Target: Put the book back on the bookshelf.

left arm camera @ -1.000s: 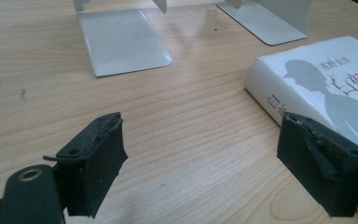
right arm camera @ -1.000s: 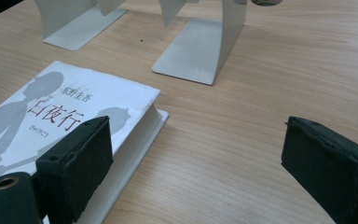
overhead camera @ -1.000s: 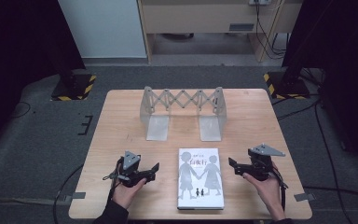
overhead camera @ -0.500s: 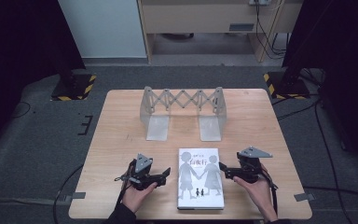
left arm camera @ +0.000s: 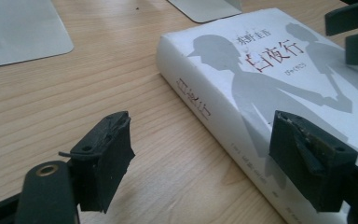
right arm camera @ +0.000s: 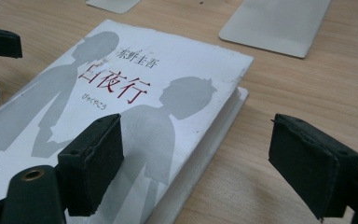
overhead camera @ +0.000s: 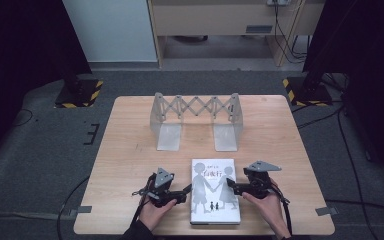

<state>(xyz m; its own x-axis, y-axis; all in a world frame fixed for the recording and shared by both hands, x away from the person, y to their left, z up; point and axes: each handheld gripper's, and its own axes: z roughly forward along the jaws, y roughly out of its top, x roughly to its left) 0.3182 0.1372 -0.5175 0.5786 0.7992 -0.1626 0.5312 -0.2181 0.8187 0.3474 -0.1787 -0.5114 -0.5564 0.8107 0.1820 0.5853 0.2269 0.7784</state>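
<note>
On the pale wooden counter (overhead camera: 130, 165), at about seven o'clock, the left claw (overhead camera: 185, 194) lies low in the person's left hand (overhead camera: 154, 214), its tip aimed toward three o'clock at the spine edge of the white paperback book with two grey silhouetted figures and red lettering on its cover (overhead camera: 214, 191). In the left gripper view its jaws stand spread but have just been closing; the book's spine (left arm camera: 214, 116) lies between and ahead of them, one pad over the bare wood and the other over the cover, neither pressing on it.

The book lies flat at six o'clock, near the counter's front edge, cover up, its long side running from front to back. Behind it, around twelve o'clock, stands a grey metal expanding book rack with a scissor lattice and two flat base plates (overhead camera: 195, 120); it holds nothing, and it stands well apart from the book.

At about five o'clock the right claw (overhead camera: 231, 189), in the person's right hand (overhead camera: 265, 205), points toward nine o'clock at the book's page-side edge. In the right gripper view its jaws are likewise spread and have just been closing: one pad hovers over the cover (right arm camera: 135, 112), the other over bare wood beside the page edge, so that edge sits between them without being pinched
</note>
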